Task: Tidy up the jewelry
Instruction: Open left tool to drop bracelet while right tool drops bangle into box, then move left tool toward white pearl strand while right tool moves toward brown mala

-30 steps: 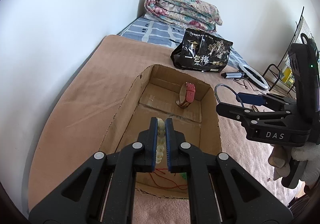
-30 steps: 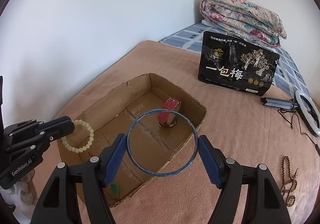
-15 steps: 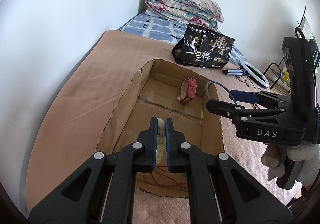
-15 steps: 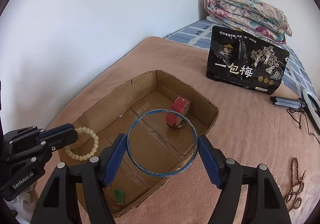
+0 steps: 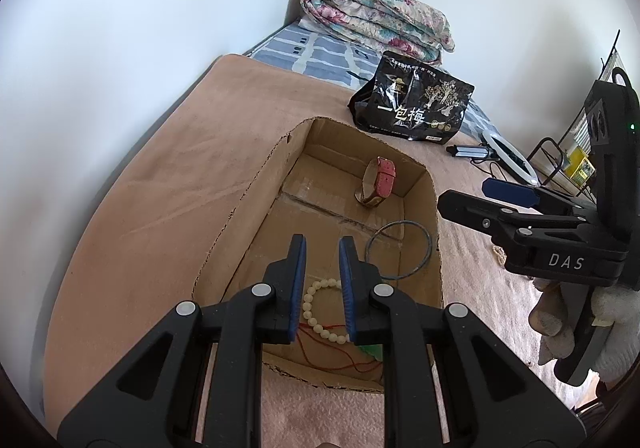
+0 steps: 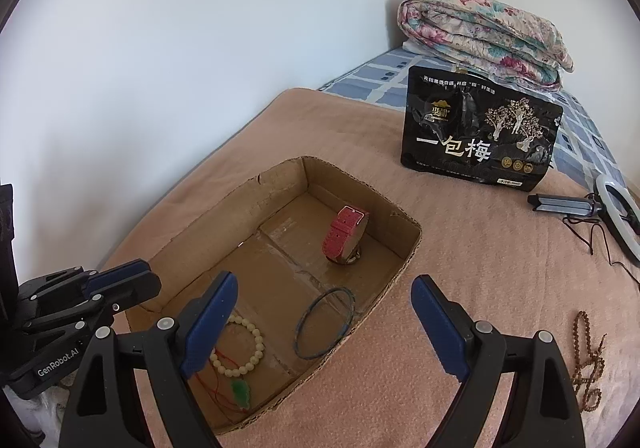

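Note:
An open cardboard box (image 5: pixel 256 215) (image 6: pixel 236 215) lies on a pink blanket. On its floor are a red-strapped watch (image 5: pixel 384 177) (image 6: pixel 344 234), a thin blue bangle (image 5: pixel 401 223) (image 6: pixel 335 289), a cream bead bracelet (image 5: pixel 307 306) (image 6: pixel 262 342) and a green pendant (image 6: pixel 241 392) on red string. My left gripper (image 5: pixel 323 244) (image 6: pixel 148 282) hangs over the box's near end. Its jaws are opening, and the bracelet lies loose below them. My right gripper (image 6: pixel 324 282) (image 5: pixel 464 193) is above the box's right rim. Its jaws are opening wide with nothing between them.
A brown bead necklace (image 6: pixel 588 360) lies on the blanket to the right of the box. Behind the box stand a black snack bag (image 6: pixel 480 139), a ring light (image 6: pixel 618 215) and a folded floral quilt (image 6: pixel 480 31). A gloved hand (image 5: pixel 600 312) holds the right gripper.
The bangle has left the right gripper and now lies in the box. The bead bracelet has dropped from the left gripper onto the box floor. Both pairs of jaws have spread.

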Tool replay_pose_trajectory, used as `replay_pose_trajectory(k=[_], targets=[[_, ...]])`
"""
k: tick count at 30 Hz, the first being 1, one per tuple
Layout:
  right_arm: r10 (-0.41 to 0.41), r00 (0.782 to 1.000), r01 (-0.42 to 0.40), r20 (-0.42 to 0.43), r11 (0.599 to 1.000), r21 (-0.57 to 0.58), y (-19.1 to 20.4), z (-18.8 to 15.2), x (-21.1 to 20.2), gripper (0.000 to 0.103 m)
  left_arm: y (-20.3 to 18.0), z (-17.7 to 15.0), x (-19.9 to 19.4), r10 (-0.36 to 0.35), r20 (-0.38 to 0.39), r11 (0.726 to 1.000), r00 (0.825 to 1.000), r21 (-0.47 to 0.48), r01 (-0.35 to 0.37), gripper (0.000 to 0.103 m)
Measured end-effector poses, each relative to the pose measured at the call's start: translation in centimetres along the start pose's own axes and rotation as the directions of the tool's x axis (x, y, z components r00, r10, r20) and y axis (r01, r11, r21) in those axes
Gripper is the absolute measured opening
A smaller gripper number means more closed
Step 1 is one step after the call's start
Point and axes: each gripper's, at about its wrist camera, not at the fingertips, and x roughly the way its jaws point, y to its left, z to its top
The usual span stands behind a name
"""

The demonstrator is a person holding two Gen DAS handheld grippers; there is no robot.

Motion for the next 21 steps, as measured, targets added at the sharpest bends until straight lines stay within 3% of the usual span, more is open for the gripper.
replay_pose_trajectory(k=[21], targets=[[-0.034, 0.998, 0.034, 0.059, 0.999, 0.007, -1.5, -0.9, -5.1, 0.092, -3.0, -0.4, -3.3, 0.011, 0.033, 0.999, 0.999, 0.047, -0.012, 0.015]])
